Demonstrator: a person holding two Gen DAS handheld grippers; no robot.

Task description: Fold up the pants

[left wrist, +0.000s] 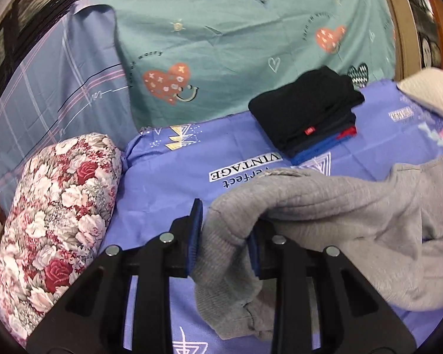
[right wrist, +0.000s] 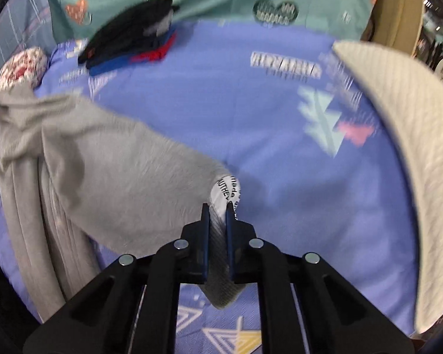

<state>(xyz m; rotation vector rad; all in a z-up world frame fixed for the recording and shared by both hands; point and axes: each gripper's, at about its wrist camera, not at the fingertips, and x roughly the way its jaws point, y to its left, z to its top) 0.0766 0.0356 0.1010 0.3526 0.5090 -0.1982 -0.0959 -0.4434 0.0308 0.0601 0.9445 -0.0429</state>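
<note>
We are clamping both black 2-finger grippers, left gripper (left wrist: 221, 236) and right gripper (right wrist: 217, 224), on the grey knit pants (right wrist: 109, 177), lifting them over the purple printed bedsheet (right wrist: 265, 112).

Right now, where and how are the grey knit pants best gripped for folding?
At the two far ends, as held now: the left gripper pinches a bunched ribbed end of the grey knit pants, and the right gripper clamps the printed band edge. Coming in edge-on lets thin fabric slip between the jaws.
</note>
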